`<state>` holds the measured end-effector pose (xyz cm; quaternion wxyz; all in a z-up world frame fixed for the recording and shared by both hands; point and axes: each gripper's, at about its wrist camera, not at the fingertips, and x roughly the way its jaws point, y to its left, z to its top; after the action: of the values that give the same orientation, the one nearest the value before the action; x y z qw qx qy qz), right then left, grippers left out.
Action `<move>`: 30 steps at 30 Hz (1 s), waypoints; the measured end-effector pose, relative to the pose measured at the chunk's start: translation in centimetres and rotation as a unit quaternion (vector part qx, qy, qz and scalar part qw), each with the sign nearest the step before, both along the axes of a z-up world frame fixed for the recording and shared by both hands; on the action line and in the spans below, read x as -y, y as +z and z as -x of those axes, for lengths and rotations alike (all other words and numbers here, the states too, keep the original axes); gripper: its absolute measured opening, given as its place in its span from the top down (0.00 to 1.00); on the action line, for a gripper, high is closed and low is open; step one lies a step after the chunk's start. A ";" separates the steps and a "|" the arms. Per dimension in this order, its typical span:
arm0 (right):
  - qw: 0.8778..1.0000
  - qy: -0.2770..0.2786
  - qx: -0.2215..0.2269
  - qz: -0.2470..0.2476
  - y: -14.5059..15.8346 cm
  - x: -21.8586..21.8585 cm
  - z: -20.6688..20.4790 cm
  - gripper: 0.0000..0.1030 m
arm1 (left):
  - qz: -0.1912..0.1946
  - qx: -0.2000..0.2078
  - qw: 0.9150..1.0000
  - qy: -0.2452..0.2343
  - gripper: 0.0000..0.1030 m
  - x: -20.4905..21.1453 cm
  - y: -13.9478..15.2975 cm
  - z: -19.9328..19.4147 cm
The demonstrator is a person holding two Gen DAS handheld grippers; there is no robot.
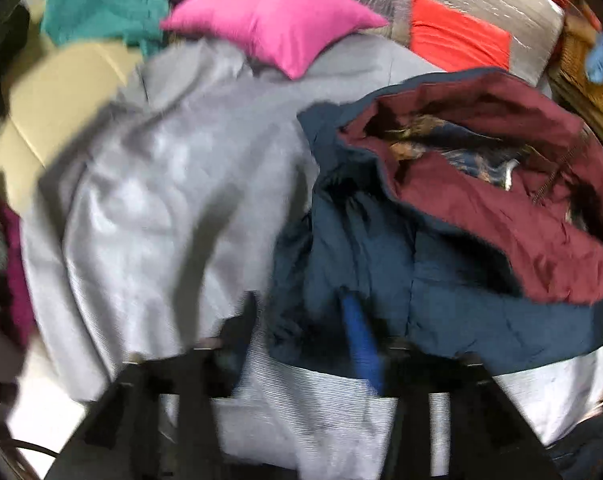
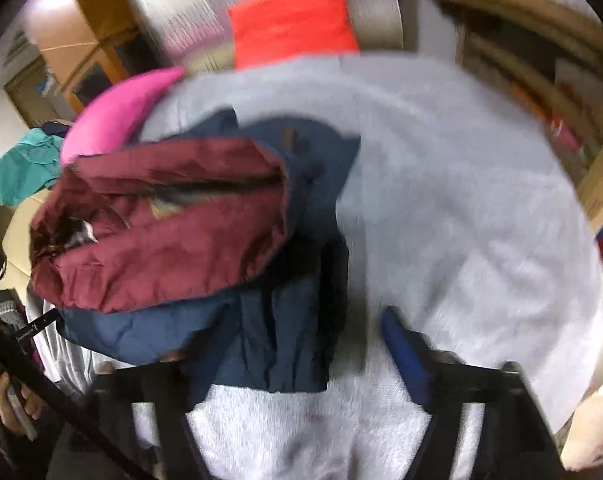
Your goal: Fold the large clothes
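Closest to you, your left gripper [image 1: 301, 332] is hanging with its jaws spread and nothing pinched between them, though the near hem of the navy jacket [image 1: 441, 280] is lying right across the gap by the blue pad. Your right gripper [image 2: 293, 344] is looking the same, jaws released, with the jacket's lower edge draping between the fingers but not getting squeezed as far as I can tell through the blur. Just past the jaws, the jacket is sitting in a lumpy bundle on the grey blanket [image 1: 161, 200], which is covering what I'm guessing is a bed or sofa rather than a worktop. The maroon lining [image 1: 501, 200] is flopping open on top, so I'm reading this as roughly halfway: it's been gathered and doubled over, but it isn't looking flat or squared yet, and you're probably still needing a tidy-up fold and some smoothing. Further back, a pink pillow [image 1: 277, 24] is leaning at the blanket's far edge, a teal garment [image 1: 101, 12] is waiting beside it, and an orange-red cushion [image 1: 457, 36] is sitting furthest off.
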<state>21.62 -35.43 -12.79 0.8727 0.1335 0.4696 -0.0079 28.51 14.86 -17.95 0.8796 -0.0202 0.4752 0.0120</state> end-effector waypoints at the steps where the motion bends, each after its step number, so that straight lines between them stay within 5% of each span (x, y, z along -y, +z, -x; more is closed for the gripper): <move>1: 1.000 0.004 0.008 -0.002 0.3 -0.1 0.4 0.22 | -0.012 0.016 1.000 -0.002 0.36 0.4 0.6 0.6; 3: 0.998 0.018 0.023 -0.048 0.9 0.1 1.1 0.22 | -0.008 0.032 0.999 -0.013 0.36 0.7 1.4 1.2; 9: 0.987 0.021 0.051 -0.149 1.9 1.2 0.2 0.27 | 0.107 0.033 0.992 -0.062 0.36 1.1 3.3 -0.7; 10: 0.987 0.022 0.041 -0.155 1.7 1.1 -1.0 0.34 | 0.118 0.034 0.991 -0.060 0.36 1.1 3.6 -1.6; 11: 0.987 0.019 0.032 -0.156 1.5 1.0 -2.3 0.64 | 0.124 0.033 0.990 -0.056 0.36 1.5 3.8 -2.1; 12: 0.987 0.017 0.025 -0.157 1.4 0.8 -3.5 0.84 | 0.137 0.031 0.989 -0.048 0.37 1.2 4.0 -3.4; 14: 0.984 0.012 0.020 -0.179 1.5 1.4 -5.9 0.85 | 0.157 0.025 0.987 -0.023 0.45 0.6 4.1 -5.6; 17: 0.977 0.019 0.033 -0.210 2.1 2.2 -9.1 0.85 | 0.189 0.014 0.982 -0.013 0.48 0.0 4.4 -8.6; 20: 0.965 0.015 0.054 -0.257 2.3 3.8 -11.5 0.81 | 0.166 0.012 0.986 0.001 0.48 0.5 4.1 -11.9; 22: 0.960 0.003 0.070 -0.270 1.6 4.8 -12.1 0.62 | 0.144 0.010 0.989 -0.003 0.48 0.9 3.1 -14.4; 23: 0.960 -0.005 0.076 -0.269 1.0 5.2 -12.0 0.37 | 0.142 0.010 0.990 -0.007 0.48 0.9 2.6 -14.7; 25: 0.970 -0.005 0.052 -0.236 0.2 4.9 -12.0 0.32 | 0.141 0.015 0.990 -0.010 0.48 0.5 1.4 -14.8; 27: 0.988 0.026 0.027 -0.152 -0.2 3.4 -12.3 0.32 | 0.148 -0.029 0.988 0.014 0.48 0.1 0.5 -15.6; 30: 0.994 0.062 0.008 -0.085 -1.0 1.6 -13.6 0.32 | 0.162 -0.033 0.986 0.007 0.48 0.0 0.4 -16.7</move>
<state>35.21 -37.03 -13.75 0.8607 0.1780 0.4691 0.0867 45.17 14.89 -17.51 0.8483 -0.1656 0.4996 -0.0586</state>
